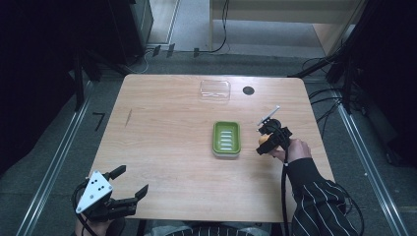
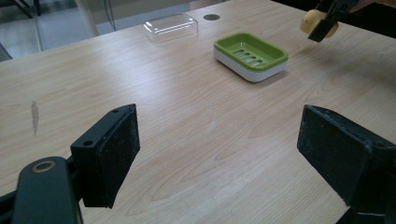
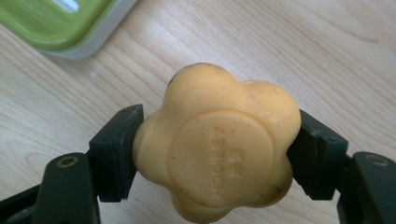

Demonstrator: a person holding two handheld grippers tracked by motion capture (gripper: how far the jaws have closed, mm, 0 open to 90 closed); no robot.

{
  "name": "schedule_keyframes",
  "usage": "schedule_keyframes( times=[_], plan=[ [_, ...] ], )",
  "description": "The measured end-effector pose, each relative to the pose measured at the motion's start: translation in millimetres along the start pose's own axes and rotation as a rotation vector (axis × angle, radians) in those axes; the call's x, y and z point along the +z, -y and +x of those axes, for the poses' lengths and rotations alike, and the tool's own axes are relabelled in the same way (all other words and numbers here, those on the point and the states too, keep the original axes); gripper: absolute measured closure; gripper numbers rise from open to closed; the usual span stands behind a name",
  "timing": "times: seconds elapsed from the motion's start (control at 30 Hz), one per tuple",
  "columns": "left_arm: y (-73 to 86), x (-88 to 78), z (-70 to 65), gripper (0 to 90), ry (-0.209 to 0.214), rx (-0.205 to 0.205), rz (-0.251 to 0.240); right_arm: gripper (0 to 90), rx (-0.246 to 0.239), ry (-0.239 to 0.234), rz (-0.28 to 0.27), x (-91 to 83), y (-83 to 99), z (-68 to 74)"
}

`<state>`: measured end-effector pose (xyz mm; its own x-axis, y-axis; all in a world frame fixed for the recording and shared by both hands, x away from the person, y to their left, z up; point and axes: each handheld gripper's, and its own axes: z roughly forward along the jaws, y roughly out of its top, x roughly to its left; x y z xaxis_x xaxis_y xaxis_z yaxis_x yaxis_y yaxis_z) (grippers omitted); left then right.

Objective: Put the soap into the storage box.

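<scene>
1. Table (image 1: 167,147): light wood top with rounded corners; a dark round disc (image 1: 248,90) sits near its far edge, and a short dark streak (image 1: 129,117) marks the left part.

2. Left gripper (image 1: 129,182): I see it at the near left corner of the table, grey three-cornered plate on top, held in a hand at the bottom edge. Its jaws stand spread wide with nothing between them; in the left gripper view they frame bare wood.

3. Right gripper (image 1: 266,140): on the right side of the table, just beside the soap dish, held by a hand (image 1: 296,150) in a striped sleeve (image 1: 319,201). Its jaws pinch the soap from both sides (pads pressed against its flanks in the right gripper view).

4. Clear lid (image 1: 215,90): a transparent rectangular cover, lying near the far edge, left of the dark disc and well apart from the dish.

5. Soap dish (image 1: 226,139): green slotted tray on a white base, right of the table's middle, nothing in it.

6. Soap (image 3: 217,142): yellow-orange, flower-shaped, with a raised round centre bearing embossed lettering I cannot read. It is gripped in the right gripper's jaws, beside the dish's right edge.
</scene>
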<state>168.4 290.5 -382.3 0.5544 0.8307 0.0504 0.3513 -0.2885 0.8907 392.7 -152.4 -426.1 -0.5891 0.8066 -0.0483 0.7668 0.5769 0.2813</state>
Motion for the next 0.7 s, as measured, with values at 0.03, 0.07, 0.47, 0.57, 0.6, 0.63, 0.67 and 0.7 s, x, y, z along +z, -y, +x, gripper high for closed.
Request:
schedule_keyframes(
  times=[0.03,0.07,0.47,0.57,0.6,0.63,0.67,0.7],
  plan=[
    [0.6,-1.4,0.0,13.6,-0.005,0.001,0.001,27.8,-0.005,0.0,-0.007,-1.6,-1.9,0.8],
    [0.6,-1.4,0.0,13.5,-0.005,0.001,0.001,27.8,-0.005,0.0,-0.007,-1.6,-1.9,0.8],
    [2.4,-5.6,-0.7,13.6,-0.019,-0.005,0.002,27.8,-0.038,0.007,-0.047,-11.6,-13.9,9.1],
    [2.6,-5.9,-0.7,13.5,-0.021,-0.006,0.002,27.7,-0.042,0.007,-0.048,-13.4,-17.2,11.8],
    [2.7,-6.0,-0.6,13.5,-0.021,-0.005,0.002,27.8,-0.047,0.005,-0.052,-13.7,-18.3,12.4],
    [2.7,-6.0,-0.7,13.5,-0.021,-0.007,0.001,27.8,-0.047,0.005,-0.052,-13.7,-18.3,12.4],
    [2.7,-5.9,-0.6,13.5,-0.021,-0.009,0.001,27.8,-0.05,0.006,-0.056,-14.1,-19.3,13.2],
    [2.7,-5.7,-0.5,13.6,-0.021,-0.007,0.003,27.8,-0.053,0.006,-0.058,-14.8,-20.9,14.3]
  ],
)
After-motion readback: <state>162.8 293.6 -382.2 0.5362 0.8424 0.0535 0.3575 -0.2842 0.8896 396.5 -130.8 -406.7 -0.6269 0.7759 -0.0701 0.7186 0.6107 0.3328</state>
